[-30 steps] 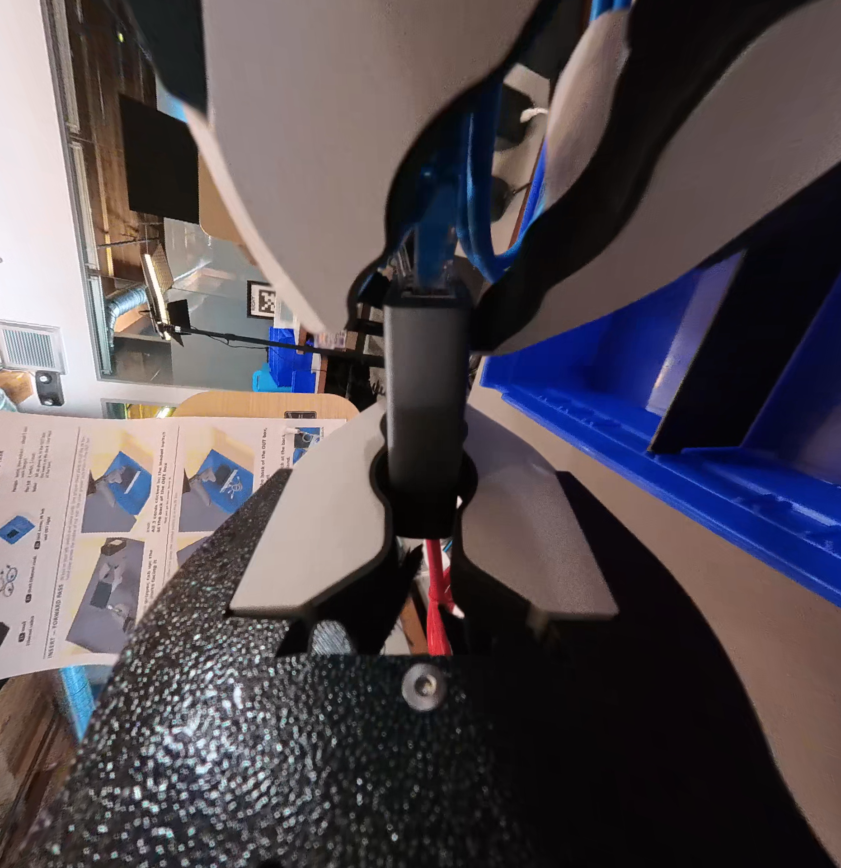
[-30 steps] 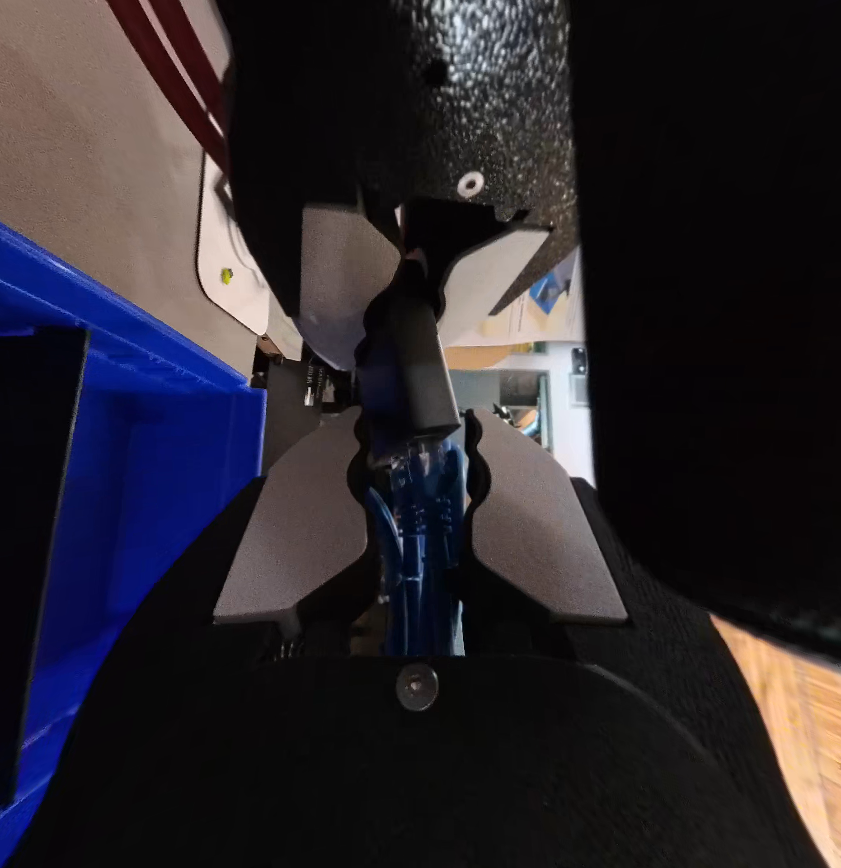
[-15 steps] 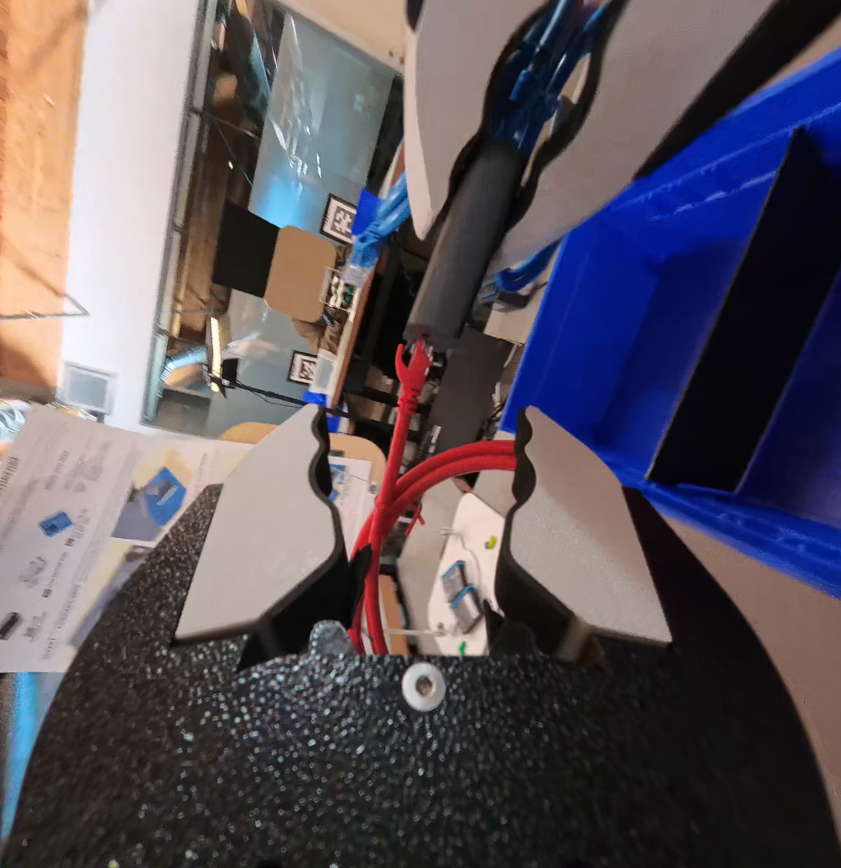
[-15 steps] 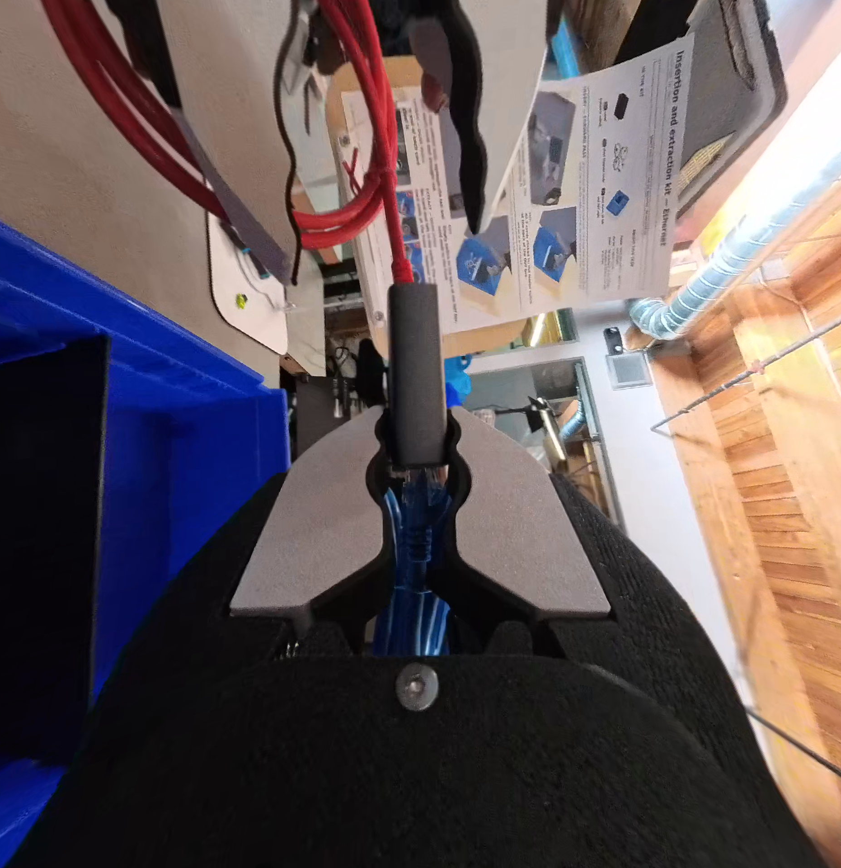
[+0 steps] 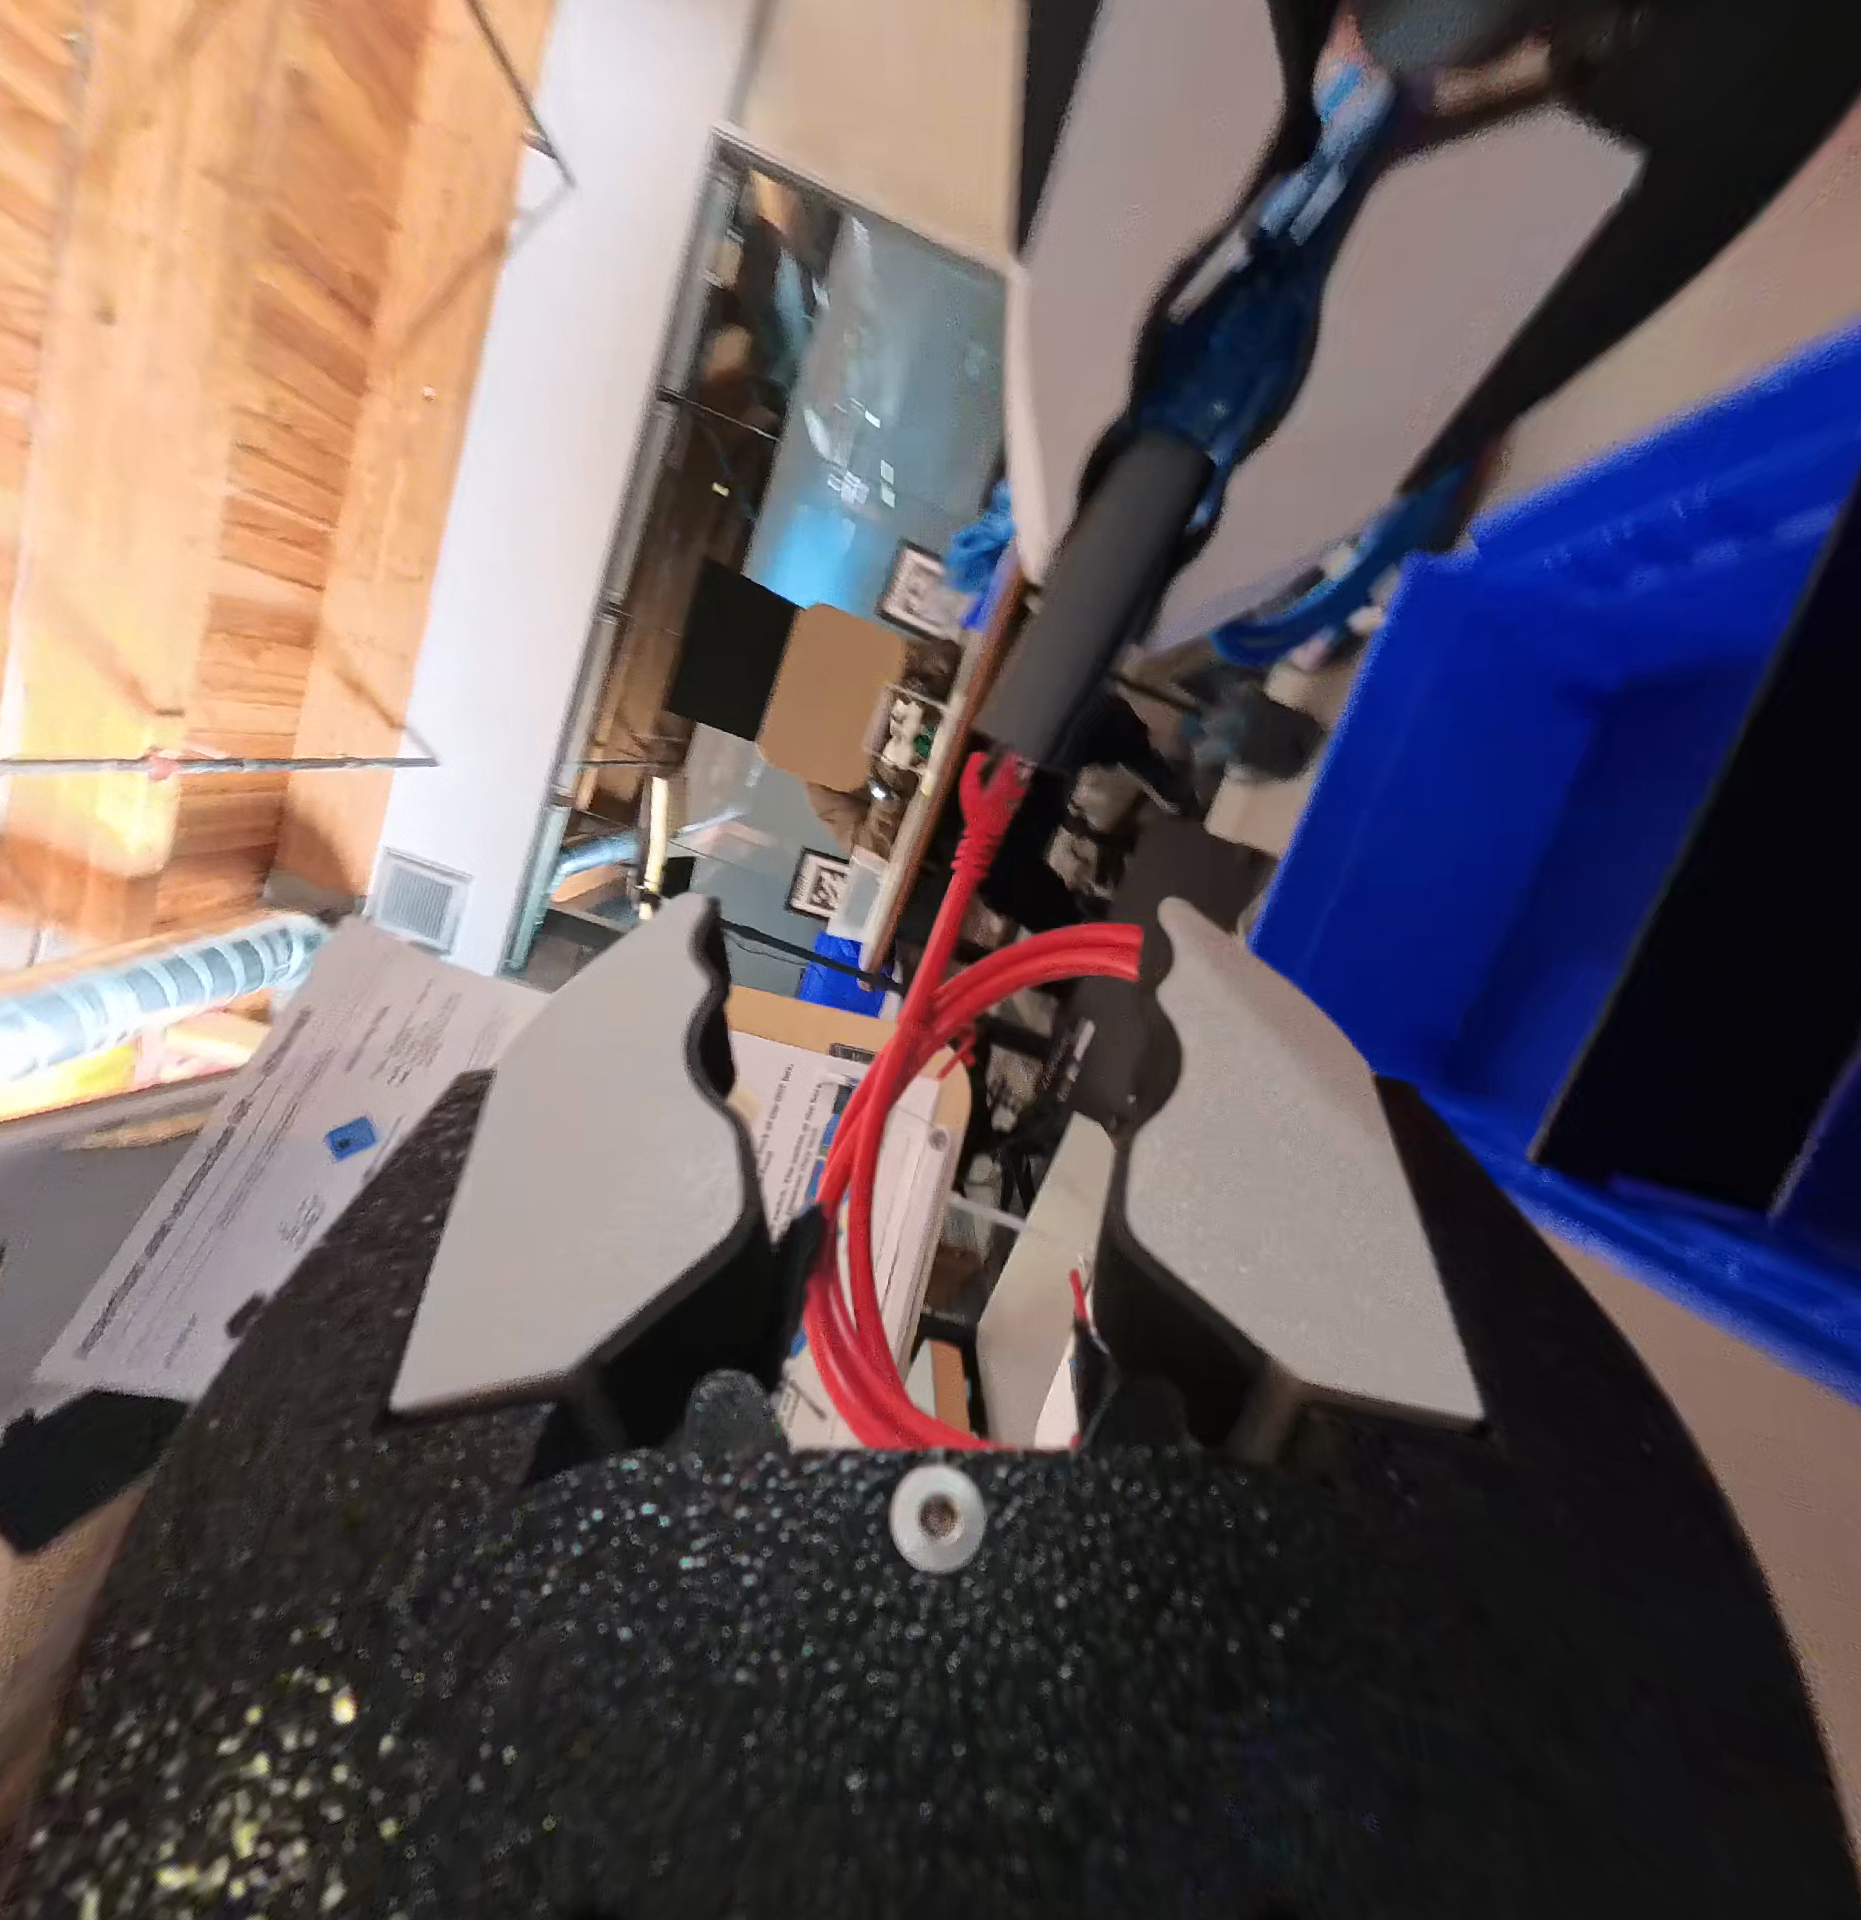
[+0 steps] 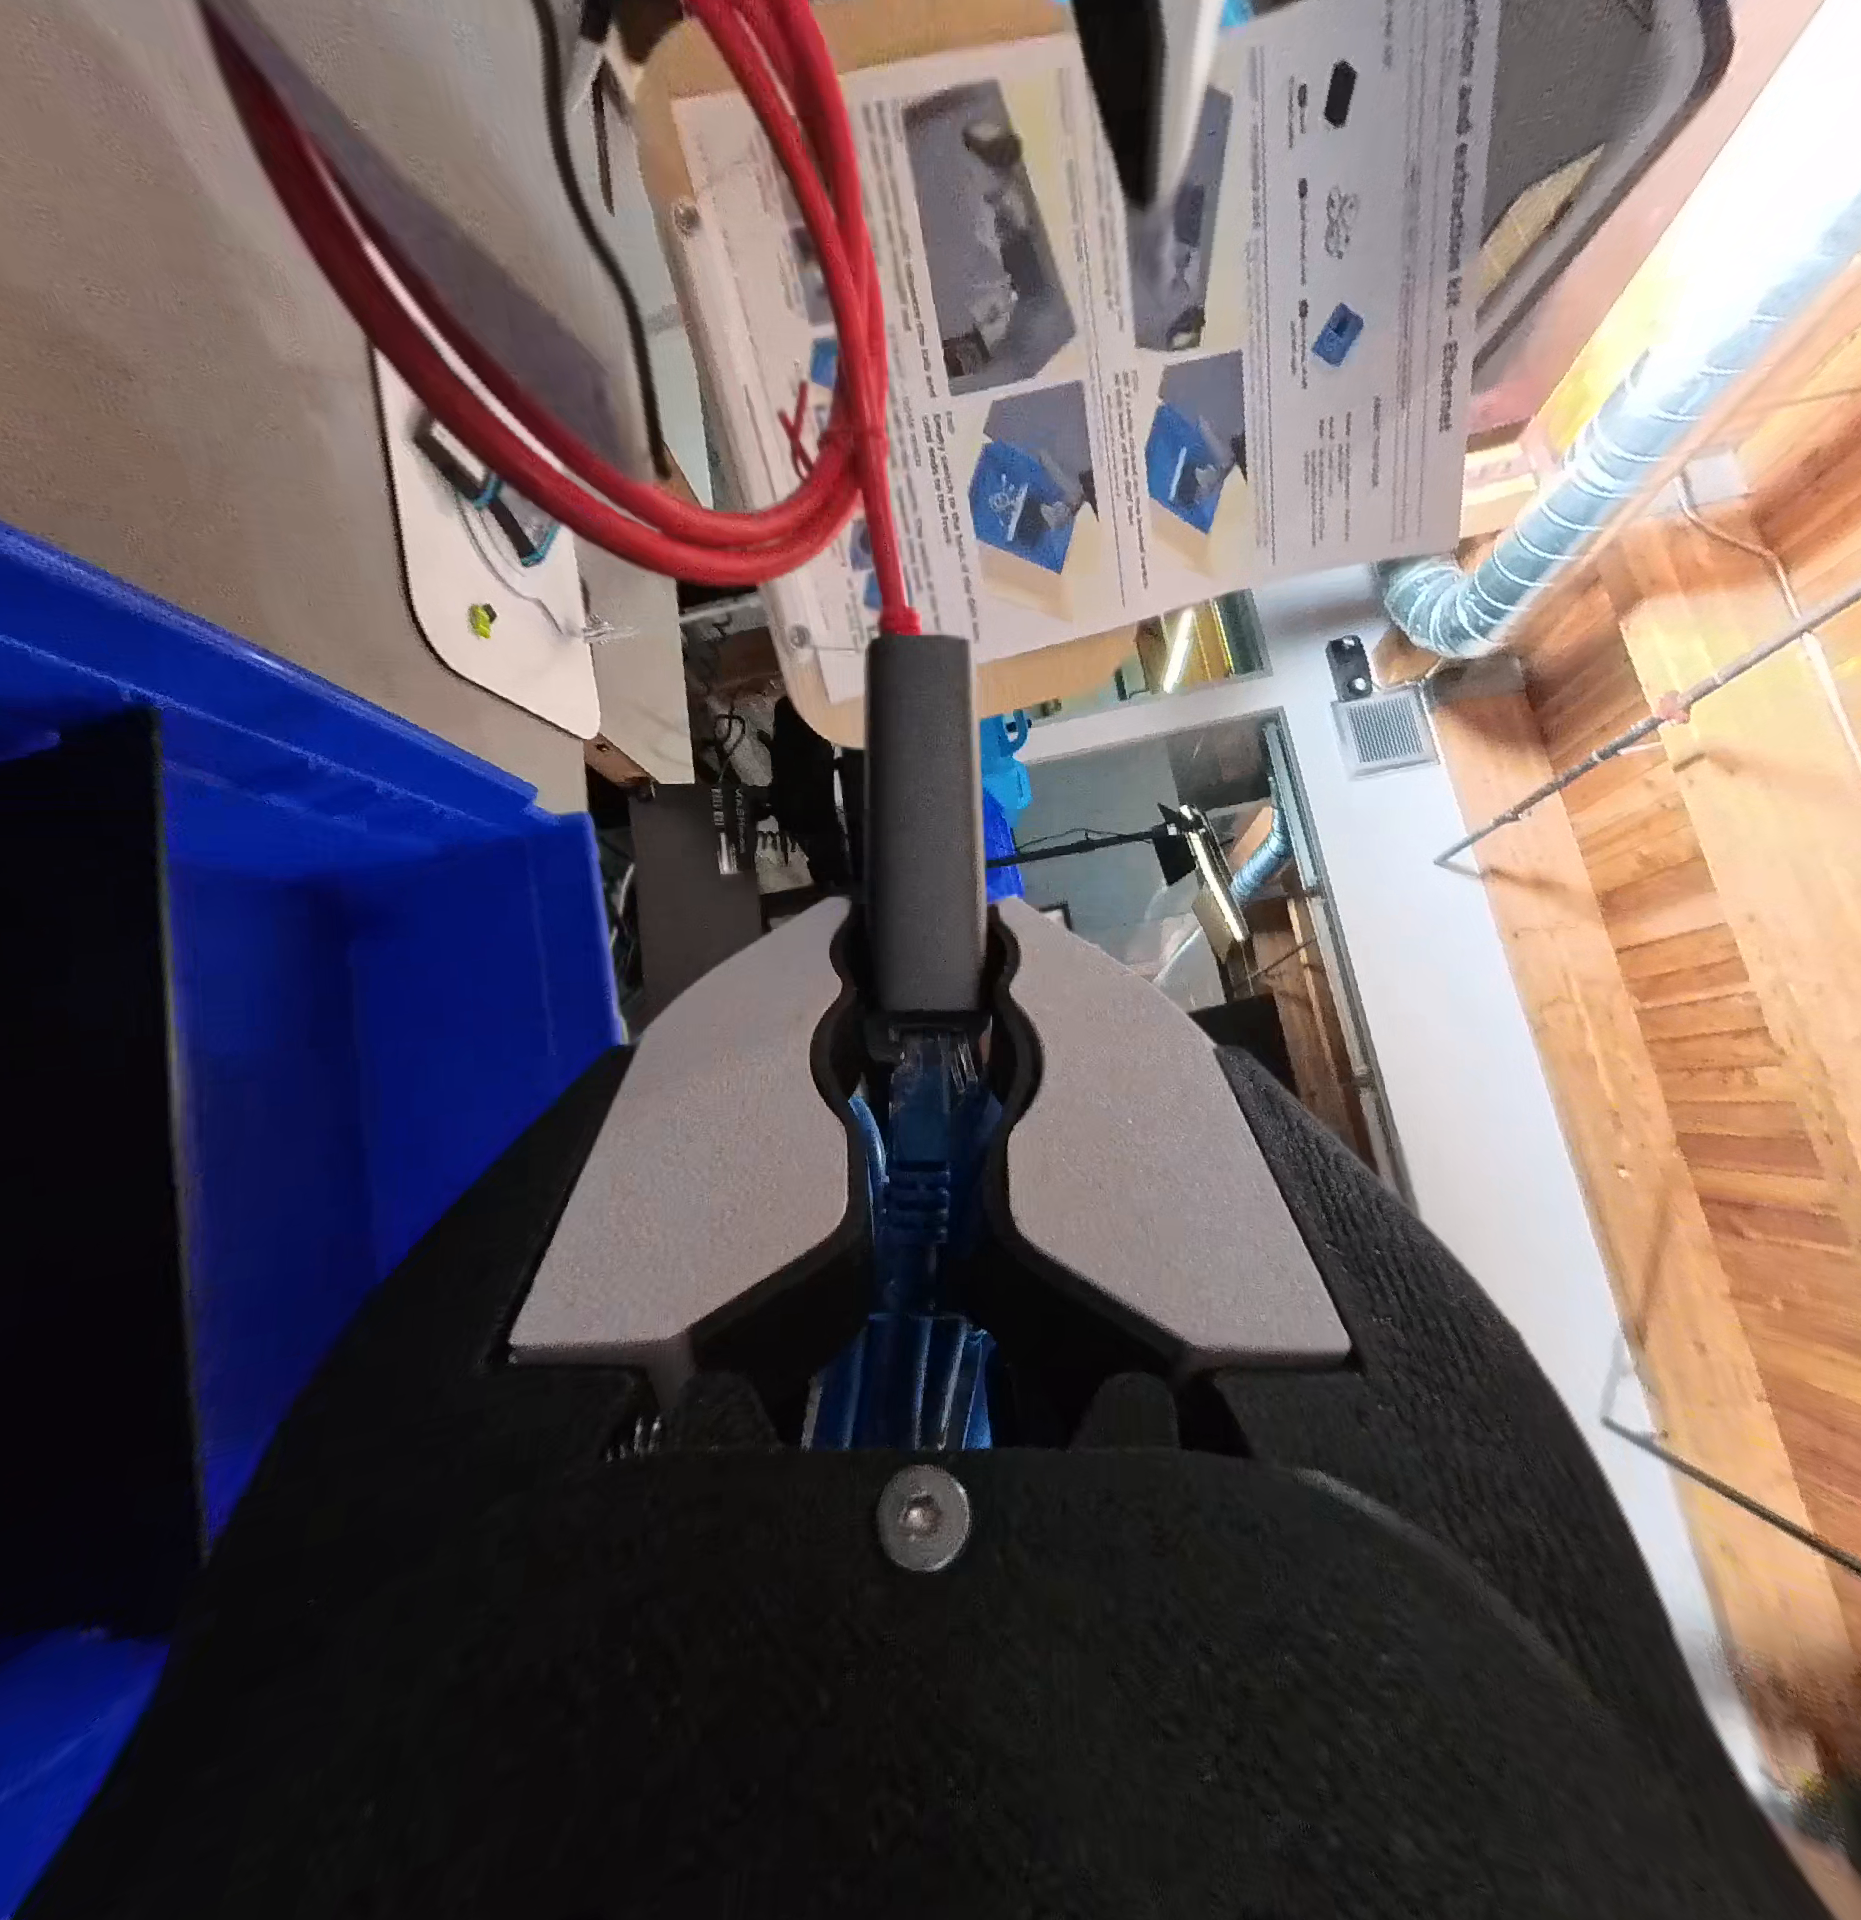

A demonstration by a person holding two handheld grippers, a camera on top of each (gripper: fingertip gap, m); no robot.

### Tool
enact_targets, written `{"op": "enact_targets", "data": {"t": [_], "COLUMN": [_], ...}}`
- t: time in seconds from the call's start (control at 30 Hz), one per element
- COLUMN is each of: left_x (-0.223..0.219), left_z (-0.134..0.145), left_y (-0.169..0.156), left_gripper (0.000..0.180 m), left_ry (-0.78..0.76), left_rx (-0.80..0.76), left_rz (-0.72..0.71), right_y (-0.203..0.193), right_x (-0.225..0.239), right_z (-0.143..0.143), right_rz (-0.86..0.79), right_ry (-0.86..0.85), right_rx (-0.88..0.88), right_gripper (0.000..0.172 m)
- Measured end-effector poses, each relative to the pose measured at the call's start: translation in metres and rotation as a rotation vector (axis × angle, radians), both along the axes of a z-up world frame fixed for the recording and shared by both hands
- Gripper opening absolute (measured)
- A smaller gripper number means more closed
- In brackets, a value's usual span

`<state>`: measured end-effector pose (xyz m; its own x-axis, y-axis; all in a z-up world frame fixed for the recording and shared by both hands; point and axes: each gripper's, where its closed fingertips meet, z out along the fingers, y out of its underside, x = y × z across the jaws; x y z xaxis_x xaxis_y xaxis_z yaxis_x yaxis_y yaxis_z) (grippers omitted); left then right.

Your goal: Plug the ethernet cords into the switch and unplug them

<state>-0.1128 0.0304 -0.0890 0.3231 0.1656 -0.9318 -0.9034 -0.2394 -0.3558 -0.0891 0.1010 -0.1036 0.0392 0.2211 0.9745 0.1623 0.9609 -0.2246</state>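
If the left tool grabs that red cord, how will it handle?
Probably floppy: the red cord hangs in loose loops. Likely light, and its plugged end at the black coupler may tug on the right tool's grip.

A red cord and a blue cord enter a dark grey coupler. The bin is bright blue, the claw fingers matt grey, their housing speckled black.

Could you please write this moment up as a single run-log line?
left gripper: open, holding nothing | right gripper: shut on black switch | red cord: plugged in, far end | blue cord: plugged in, near end
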Motion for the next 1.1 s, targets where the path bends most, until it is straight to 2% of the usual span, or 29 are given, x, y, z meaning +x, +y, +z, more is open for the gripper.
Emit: {"op": "enact_targets", "data": {"t": [0.17, 0.2, 0.23, 0.3, 0.33, 0.37, 0.43, 0.5, 0.6, 0.67, 0.8, 0.9, 1.0, 1.1], "left_x": [-0.016, -0.015, -0.002, 0.02, 0.006, -0.013, -0.042, -0.046, -0.011, 0.02, 0.052, 0.062, 0.067, 0.069], "left_z": [0.025, 0.029, 0.032, 0.037, 0.038, 0.031, 0.012, -0.006, -0.009, -0.002, 0.014, 0.02, 0.022, 0.019], "left_y": [-0.042, -0.053, -0.065, -0.1, -0.111, -0.112, -0.1, -0.071, -0.028, -0.012, 0.003, 0.006, 0.004, 0.004], "left_gripper": [0.065, 0.059, 0.052, 0.039, 0.039, 0.046, 0.048, 0.056, 0.068, 0.06, 0.055, 0.049, 0.029, 0.029], "left_ry": [-0.041, -0.076, -0.15, -0.381, -0.524, -0.621, -0.669, -0.686, -0.62, -0.578, -0.592, -0.569, -0.532, -0.546], "left_rx": [0.265, 0.334, 0.403, 0.53, 0.591, 0.589, 0.562, 0.445, 0.267, 0.185, 0.148, 0.17, 0.205, 0.17], "left_rz": [0.032, -0.029, -0.196, -0.627, -0.704, -0.696, -0.626, -0.603, -0.686, -0.798, -0.963, -1.013, -1.032, -1.049], "right_y": [0.026, 0.031, 0.035, 0.036, 0.034, 0.03, 0.018, 0.004, -0.014, -0.024, -0.032, -0.034, -0.036, -0.042], "right_x": [0.008, 0.011, 0.013, 0.02, 0.023, 0.027, 0.033, 0.039, 0.045, 0.047, 0.049, 0.05, 0.054, 0.057], "right_z": [0.016, 0.02, 0.024, 0.032, 0.035, 0.036, 0.036, 0.035, 0.028, 0.023, 0.013, 0.012, 0.015, 0.014], "right_rz": [-0.018, -0.011, 0.005, 0.063, 0.107, 0.158, 0.271, 0.375, 0.503, 0.564, 0.618, 0.649, 0.698, 0.743], "right_ry": [0.072, 0.089, 0.105, 0.133, 0.144, 0.145, 0.121, 0.08, 0.006, -0.04, -0.105, -0.115, -0.115, -0.137], "right_rx": [-0.098, -0.13, -0.162, -0.221, -0.255, -0.289, -0.344, -0.395, -0.442, -0.459, -0.476, -0.498, -0.536, -0.553], "right_gripper": [0.02, 0.02, 0.02, 0.019, 0.019, 0.019, 0.019, 0.019, 0.02, 0.02, 0.02, 0.02, 0.02, 0.02]}}
